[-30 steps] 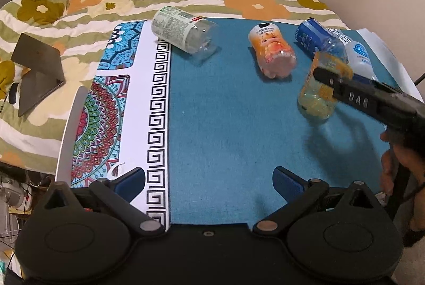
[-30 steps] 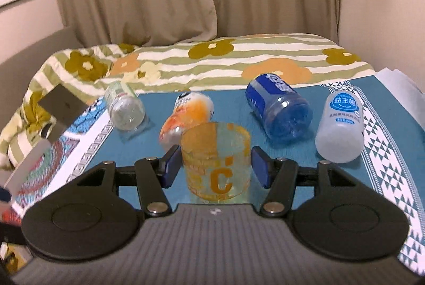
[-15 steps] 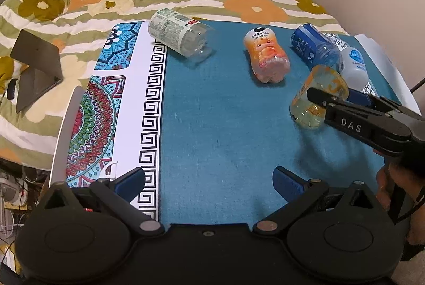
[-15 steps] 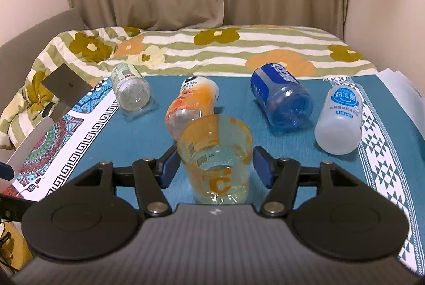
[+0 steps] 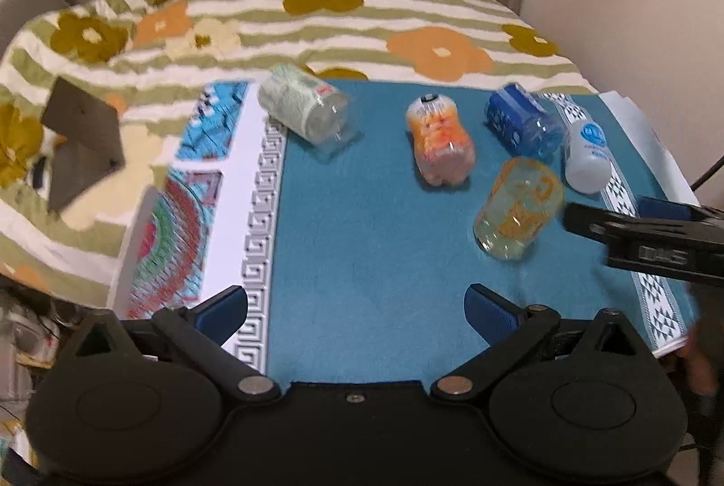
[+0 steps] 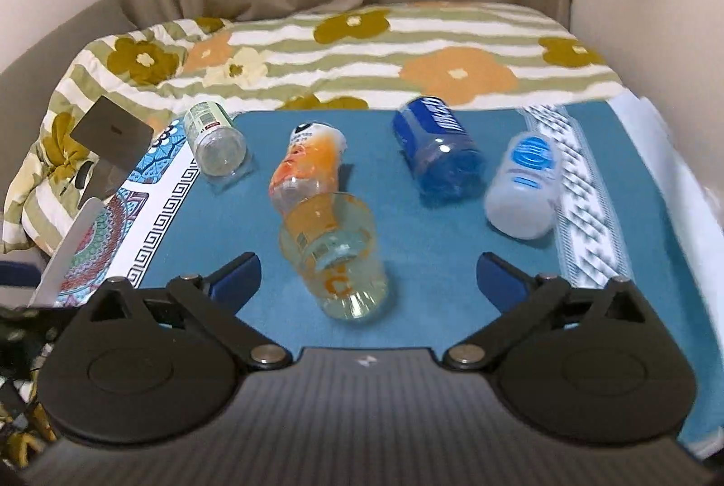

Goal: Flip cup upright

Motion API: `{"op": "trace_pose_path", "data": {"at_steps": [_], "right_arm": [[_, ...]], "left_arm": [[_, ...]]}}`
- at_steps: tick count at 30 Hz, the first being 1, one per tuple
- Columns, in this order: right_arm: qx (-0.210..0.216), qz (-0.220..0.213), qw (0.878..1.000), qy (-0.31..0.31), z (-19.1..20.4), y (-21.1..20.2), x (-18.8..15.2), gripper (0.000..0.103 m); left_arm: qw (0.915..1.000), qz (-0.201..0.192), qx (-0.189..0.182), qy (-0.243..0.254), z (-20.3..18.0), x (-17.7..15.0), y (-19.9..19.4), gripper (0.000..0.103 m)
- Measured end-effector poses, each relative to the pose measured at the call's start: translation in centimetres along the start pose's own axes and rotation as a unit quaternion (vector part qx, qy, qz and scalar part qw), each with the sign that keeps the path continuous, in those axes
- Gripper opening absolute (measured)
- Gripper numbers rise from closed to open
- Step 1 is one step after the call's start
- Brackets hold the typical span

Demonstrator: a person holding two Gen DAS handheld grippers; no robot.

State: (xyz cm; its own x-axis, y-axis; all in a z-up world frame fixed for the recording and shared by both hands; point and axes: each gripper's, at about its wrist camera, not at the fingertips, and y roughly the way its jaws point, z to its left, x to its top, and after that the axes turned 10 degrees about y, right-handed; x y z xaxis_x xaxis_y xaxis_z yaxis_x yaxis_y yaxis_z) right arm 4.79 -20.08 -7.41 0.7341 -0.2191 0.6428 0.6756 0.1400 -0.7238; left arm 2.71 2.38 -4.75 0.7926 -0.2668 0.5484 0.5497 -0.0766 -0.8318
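A clear cup with orange print [image 6: 334, 255] lies on its side on the teal mat, between the open fingers of my right gripper [image 6: 367, 277], which does not touch it. It also shows in the left wrist view [image 5: 518, 209], with the right gripper [image 5: 602, 219] just to its right. My left gripper [image 5: 355, 307] is open and empty over the mat's near edge.
Several cups lie on their sides at the back of the teal mat [image 5: 371, 237]: a clear green-labelled one [image 5: 304, 110], an orange one [image 5: 440, 142], a blue one [image 5: 520, 121] and a white one [image 5: 587, 155]. A dark tablet stand [image 5: 79, 140] sits on the floral cover at left.
My right gripper opened and pulled back; the orange-print cup it held now lies on its side on the mat. The left gripper tilted its view up slightly.
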Motion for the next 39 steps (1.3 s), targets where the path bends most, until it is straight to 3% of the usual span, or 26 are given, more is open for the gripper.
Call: {"op": "trace_pose_path", "data": {"at_steps": [7,16,39], "right_arm": [[-0.032,0.063,0.997,0.015,-1.6,-4.3,1.4,0.103],[-0.08,0.113,0.99,0.016,-3.2,-5.4,0.9,0.103],[-0.093,0.103,0.99,0.04,-4.3,-6.2,0.1,0.103]], "left_arm": [[0.9996,-0.024,0.017,-0.001,-0.6,0.7,-2.1,0.103],[0.9984,-0.042,0.036,0.009,-2.1,-0.2,-2.8,0.103],[0.9965,-0.064,0.045,0.03,-3.4,0.2,-3.4,0.103]]}}
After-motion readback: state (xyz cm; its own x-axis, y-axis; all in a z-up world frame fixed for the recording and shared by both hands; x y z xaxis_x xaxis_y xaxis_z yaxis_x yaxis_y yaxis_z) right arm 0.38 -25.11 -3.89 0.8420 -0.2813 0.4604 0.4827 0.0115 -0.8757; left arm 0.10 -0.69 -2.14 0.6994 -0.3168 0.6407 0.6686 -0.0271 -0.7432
